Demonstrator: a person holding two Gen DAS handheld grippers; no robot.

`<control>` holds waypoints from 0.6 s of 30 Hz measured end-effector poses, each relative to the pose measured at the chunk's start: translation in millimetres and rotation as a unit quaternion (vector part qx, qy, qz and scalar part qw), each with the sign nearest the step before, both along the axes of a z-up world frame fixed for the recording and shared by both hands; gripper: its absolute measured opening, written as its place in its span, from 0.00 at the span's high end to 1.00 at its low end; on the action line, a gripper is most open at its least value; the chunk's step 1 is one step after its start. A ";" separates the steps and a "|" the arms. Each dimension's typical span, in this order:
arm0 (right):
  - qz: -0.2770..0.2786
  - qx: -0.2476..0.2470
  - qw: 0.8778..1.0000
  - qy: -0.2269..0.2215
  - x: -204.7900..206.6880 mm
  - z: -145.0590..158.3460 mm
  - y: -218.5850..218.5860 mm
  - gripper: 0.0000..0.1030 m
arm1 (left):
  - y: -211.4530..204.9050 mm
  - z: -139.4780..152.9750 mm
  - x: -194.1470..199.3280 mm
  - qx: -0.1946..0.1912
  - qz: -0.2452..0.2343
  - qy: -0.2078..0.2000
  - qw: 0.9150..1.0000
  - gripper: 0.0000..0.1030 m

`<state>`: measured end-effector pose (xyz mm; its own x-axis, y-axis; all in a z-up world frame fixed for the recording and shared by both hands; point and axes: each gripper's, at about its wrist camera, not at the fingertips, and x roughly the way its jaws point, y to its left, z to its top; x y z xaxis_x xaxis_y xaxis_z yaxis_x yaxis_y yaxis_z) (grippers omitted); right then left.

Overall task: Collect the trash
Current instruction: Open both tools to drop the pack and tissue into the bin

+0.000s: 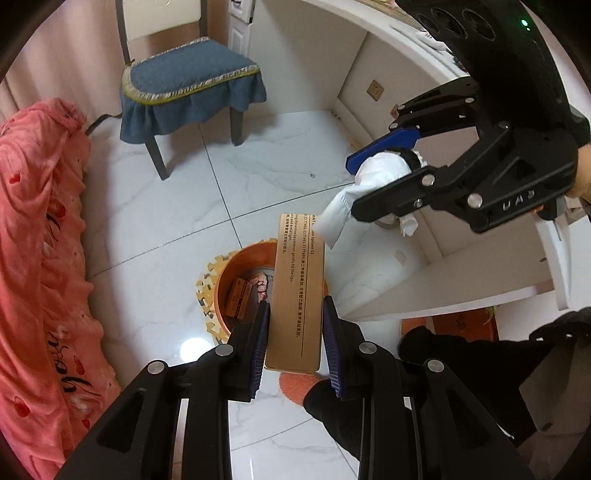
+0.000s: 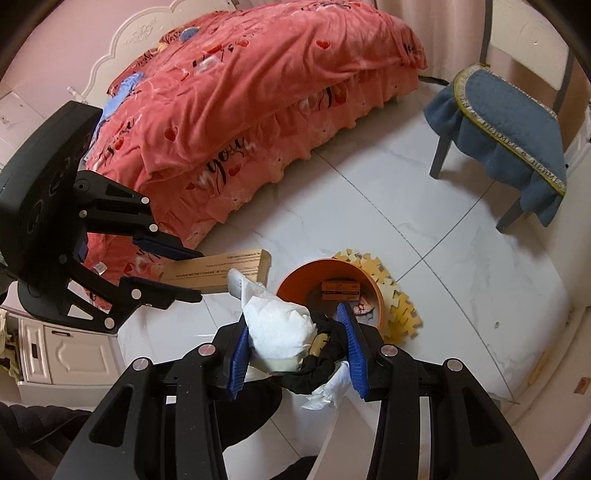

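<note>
left tongs [image 1: 295, 325] hold a long tan box [image 1: 297, 295] over the orange bin [image 1: 229, 280], partly hiding it; right tongs [image 2: 295, 350] clamp white tissue wad [image 2: 280, 328]; bed [image 2: 240, 110] and chair [image 2: 517, 147] near.

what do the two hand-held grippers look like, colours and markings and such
Both are matte black, with angular linkage arms joined by round silver pins. The fingers carry ribbed blue pads. The left hand-held gripper and the right hand-held gripper look alike. Seen from the left wrist, the right one's body bears raised letters and a small green light glows on its black housing. A black sleeve shows low in that view.
</note>
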<state>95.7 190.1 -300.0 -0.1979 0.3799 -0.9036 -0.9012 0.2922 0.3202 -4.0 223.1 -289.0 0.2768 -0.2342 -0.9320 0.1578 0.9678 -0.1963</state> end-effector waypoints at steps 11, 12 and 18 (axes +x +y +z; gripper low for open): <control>-0.013 -0.023 1.000 0.013 2.5 -38.0 13.0 0.49 | 2.2 -15.3 3.3 0.016 0.006 -0.008 1.000 0.53; -0.016 -0.024 0.999 0.014 2.9 -40.4 12.7 0.48 | 3.6 -15.8 4.3 0.015 0.007 -0.006 1.000 0.53; -0.028 -0.024 0.999 0.017 3.4 -46.2 10.9 0.34 | 4.7 -17.9 2.2 0.016 0.011 0.002 1.000 0.53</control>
